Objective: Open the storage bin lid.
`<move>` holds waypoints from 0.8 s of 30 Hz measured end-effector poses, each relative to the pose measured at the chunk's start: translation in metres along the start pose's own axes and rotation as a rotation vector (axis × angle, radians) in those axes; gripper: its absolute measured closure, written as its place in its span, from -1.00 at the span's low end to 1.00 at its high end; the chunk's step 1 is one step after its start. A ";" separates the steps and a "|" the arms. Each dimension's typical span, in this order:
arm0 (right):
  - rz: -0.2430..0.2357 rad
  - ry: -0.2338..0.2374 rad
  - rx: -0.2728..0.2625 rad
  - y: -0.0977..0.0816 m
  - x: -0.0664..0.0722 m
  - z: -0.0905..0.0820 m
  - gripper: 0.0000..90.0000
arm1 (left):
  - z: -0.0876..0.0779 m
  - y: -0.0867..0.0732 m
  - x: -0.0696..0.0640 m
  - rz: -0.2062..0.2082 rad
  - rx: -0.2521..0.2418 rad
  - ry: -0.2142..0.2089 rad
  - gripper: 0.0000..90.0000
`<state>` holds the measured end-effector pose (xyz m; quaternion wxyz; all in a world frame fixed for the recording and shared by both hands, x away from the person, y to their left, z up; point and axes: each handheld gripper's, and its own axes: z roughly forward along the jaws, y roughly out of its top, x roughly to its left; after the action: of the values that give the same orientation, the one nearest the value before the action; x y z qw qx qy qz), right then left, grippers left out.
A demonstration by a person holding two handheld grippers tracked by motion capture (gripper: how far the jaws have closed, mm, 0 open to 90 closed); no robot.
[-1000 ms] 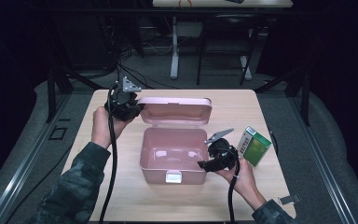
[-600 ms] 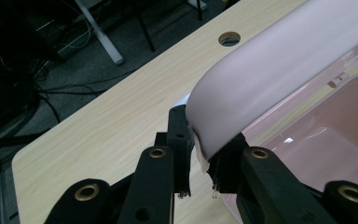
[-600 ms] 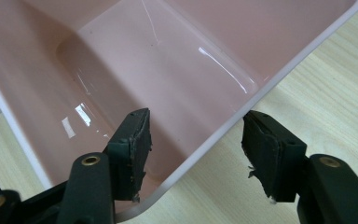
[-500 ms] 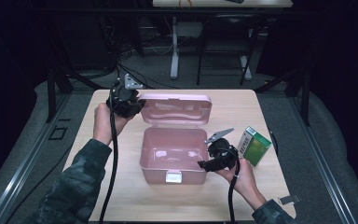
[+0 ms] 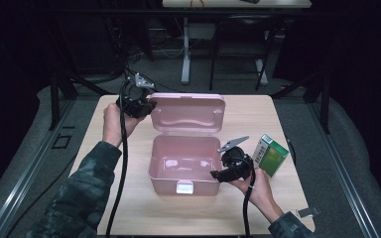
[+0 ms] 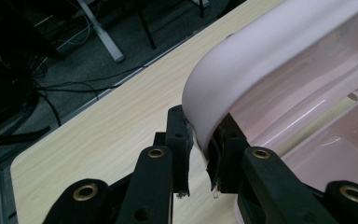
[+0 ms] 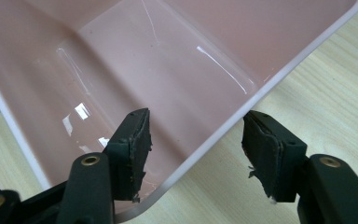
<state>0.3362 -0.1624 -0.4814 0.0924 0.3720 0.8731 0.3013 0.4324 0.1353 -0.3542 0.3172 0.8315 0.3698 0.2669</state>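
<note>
The person wears camouflage-patterned sleeves in dark green and grey, reaching to the wrists. Each hand carries a black gripper: the left gripper and the right gripper both bear a grey three-cornered plate on top and trail a thick black cable. The black jaws carry brass-coloured rivets and worn, ragged-edged black pads.

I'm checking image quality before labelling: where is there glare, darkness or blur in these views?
High view: the table is lit, the room around it nearly black. Right gripper view: bright glare streaks on the glossy floor of the pink box. Left gripper view: sharp on the lid, with the floor behind dim.
</note>
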 end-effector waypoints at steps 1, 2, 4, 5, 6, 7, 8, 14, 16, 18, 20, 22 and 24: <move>0.000 0.000 -0.001 0.000 0.000 0.000 -0.08 | 0.001 0.001 0.001 -0.002 0.004 0.000 0.76; -0.001 0.000 -0.001 0.000 0.000 0.000 -0.08 | 0.003 0.002 0.001 -0.006 0.003 0.001 0.76; -0.001 0.001 -0.001 0.000 0.000 0.000 -0.08 | 0.006 0.004 0.003 -0.004 0.008 0.005 0.76; 0.000 0.001 -0.001 0.000 0.000 0.000 -0.08 | 0.008 0.004 0.004 -0.006 0.011 0.003 0.76; -0.001 0.001 -0.001 0.000 0.000 0.000 -0.08 | 0.009 0.005 0.005 -0.007 0.017 0.002 0.76; -0.001 0.001 -0.001 0.000 0.000 0.000 -0.08 | 0.011 0.006 0.006 -0.013 0.016 0.003 0.76; -0.001 0.000 -0.001 0.000 0.000 0.000 -0.08 | 0.013 0.007 0.007 -0.017 0.022 0.002 0.76; -0.003 -0.001 0.000 0.000 0.000 0.000 -0.08 | 0.023 0.012 0.013 -0.035 0.042 -0.003 0.76; -0.004 -0.001 0.000 0.000 0.000 0.000 -0.08 | 0.028 0.013 0.015 -0.039 0.045 -0.003 0.76; -0.003 -0.001 -0.001 0.000 0.000 0.000 -0.08 | 0.032 0.014 0.017 -0.045 0.050 -0.001 0.75; -0.004 -0.002 0.000 0.000 0.000 0.000 -0.08 | 0.035 0.015 0.018 -0.055 0.057 -0.005 0.76; -0.005 -0.002 0.001 0.000 0.000 0.000 -0.08 | 0.040 0.016 0.020 -0.062 0.060 -0.009 0.76; -0.004 -0.001 0.001 0.000 0.000 0.000 -0.08 | 0.045 0.017 0.022 -0.067 0.069 -0.007 0.76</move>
<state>0.3361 -0.1622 -0.4814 0.0932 0.3707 0.8739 0.3005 0.4829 0.1286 -0.3668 0.2984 0.8300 0.4052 0.2405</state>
